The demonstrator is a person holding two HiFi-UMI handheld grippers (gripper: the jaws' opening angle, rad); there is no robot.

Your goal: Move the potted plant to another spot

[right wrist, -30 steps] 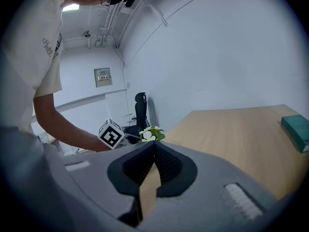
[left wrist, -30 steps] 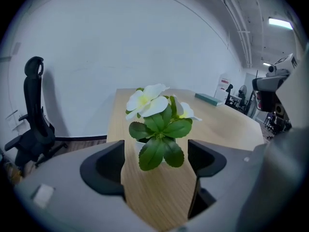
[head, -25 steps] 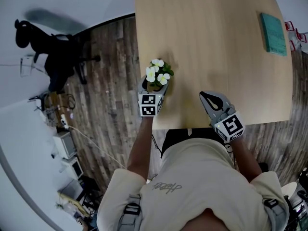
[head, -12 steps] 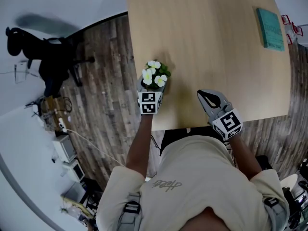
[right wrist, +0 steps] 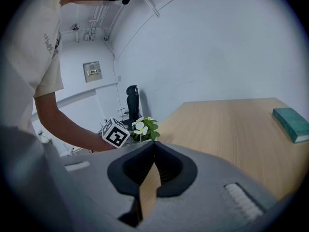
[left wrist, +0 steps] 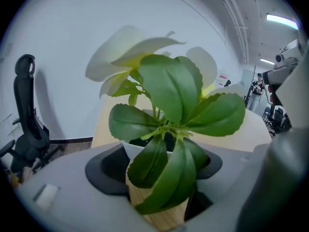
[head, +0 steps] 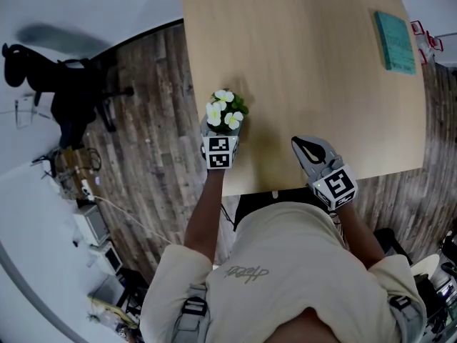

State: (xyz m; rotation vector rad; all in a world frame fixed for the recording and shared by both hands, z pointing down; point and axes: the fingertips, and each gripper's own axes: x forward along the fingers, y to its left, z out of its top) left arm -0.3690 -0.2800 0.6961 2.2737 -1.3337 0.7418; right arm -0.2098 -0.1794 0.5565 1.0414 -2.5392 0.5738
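The potted plant [head: 223, 113], white-flowered and green-leaved, sits upright at the table's [head: 300, 48] left edge.

**Lighting and picture quality: bright, even indoor light**
You get diffuse overhead light; a ceiling strip light [left wrist: 282, 19] glares at the left gripper view's upper right. The potted plant [head: 225, 111] throws a soft shadow rightward across the bench [head: 300, 48]. Its petals blur in the left gripper view. All views bend at the edges, and both gripper views darken at the corners.
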